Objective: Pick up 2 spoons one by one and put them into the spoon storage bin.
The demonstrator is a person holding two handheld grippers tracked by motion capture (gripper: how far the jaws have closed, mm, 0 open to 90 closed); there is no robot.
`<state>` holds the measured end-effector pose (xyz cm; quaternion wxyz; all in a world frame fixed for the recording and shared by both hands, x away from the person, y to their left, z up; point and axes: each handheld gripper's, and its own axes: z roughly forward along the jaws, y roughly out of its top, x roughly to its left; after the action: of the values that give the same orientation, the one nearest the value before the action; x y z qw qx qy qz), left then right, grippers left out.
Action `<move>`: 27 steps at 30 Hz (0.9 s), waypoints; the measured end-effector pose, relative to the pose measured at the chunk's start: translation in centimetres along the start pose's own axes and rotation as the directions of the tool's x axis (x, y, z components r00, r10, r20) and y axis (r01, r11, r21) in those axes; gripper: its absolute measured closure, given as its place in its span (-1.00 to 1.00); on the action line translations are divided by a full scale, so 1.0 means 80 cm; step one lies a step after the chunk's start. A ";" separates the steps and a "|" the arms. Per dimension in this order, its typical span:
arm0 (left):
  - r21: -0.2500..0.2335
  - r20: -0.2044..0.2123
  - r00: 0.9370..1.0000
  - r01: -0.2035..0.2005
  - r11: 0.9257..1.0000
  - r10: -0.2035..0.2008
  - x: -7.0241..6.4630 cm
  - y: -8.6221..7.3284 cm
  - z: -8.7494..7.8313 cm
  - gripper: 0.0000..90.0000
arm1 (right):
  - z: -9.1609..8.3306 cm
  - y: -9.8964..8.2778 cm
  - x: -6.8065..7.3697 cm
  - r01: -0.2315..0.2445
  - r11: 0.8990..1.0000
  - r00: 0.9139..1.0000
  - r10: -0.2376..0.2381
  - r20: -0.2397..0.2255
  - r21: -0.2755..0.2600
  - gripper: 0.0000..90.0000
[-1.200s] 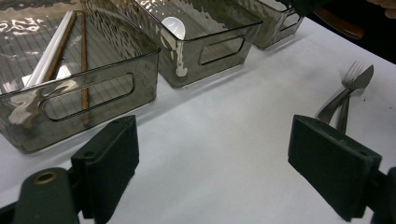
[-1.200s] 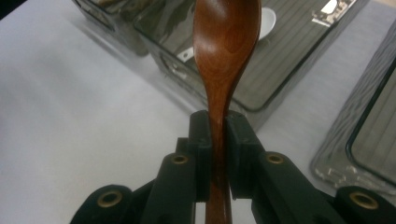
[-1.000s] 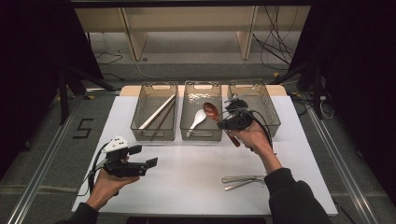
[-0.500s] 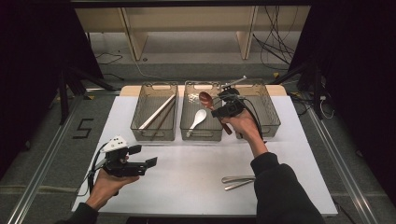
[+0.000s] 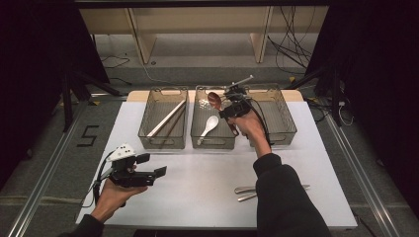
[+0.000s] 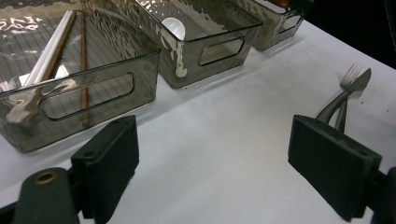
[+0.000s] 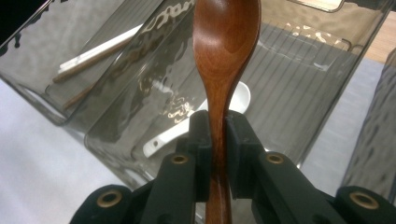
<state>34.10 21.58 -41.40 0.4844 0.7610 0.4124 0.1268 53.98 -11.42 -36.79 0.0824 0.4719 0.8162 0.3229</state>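
The right gripper point(image 7: 218, 135) was clamped on the handle of a wooden spoon point(image 7: 226, 42), its bowl held above the middle bin point(image 5: 213, 123). Inside that bin lay a white spoon point(image 5: 209, 126). The bin to its left point(image 5: 163, 118) held chopsticks point(image 5: 165, 118); another bin point(image 5: 276, 116) stood to its right. The left gripper point(image 6: 233, 163) hovered over the surface point(image 5: 197, 177) in front of the middle bin, jaws wide apart and holding nothing. A fork and knife point(image 5: 247, 192) lay on the surface nearer the person.
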 end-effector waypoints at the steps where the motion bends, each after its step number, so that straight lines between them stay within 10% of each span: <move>1: -0.001 0.000 1.000 0.002 1.000 -0.002 0.000 0.000 0.000 -0.65 | 0.002 0.002 0.001 -0.004 1.000 1.000 0.004 0.000 -0.001 0.83; 19: -0.004 0.006 1.000 0.000 1.000 0.000 0.000 0.000 -0.001 -0.65 | 0.032 0.017 0.007 -0.011 0.999 0.999 0.010 0.035 0.032 0.80; 27: -0.005 0.006 1.000 0.004 1.000 -0.004 0.001 -0.001 -0.002 -0.66 | 0.034 0.015 0.009 -0.001 0.999 1.000 0.001 0.014 0.049 0.36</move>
<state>34.01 21.74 -41.37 0.4877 0.7594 0.4122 0.1248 55.65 -9.22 -38.08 0.0762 0.4763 0.8231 0.2996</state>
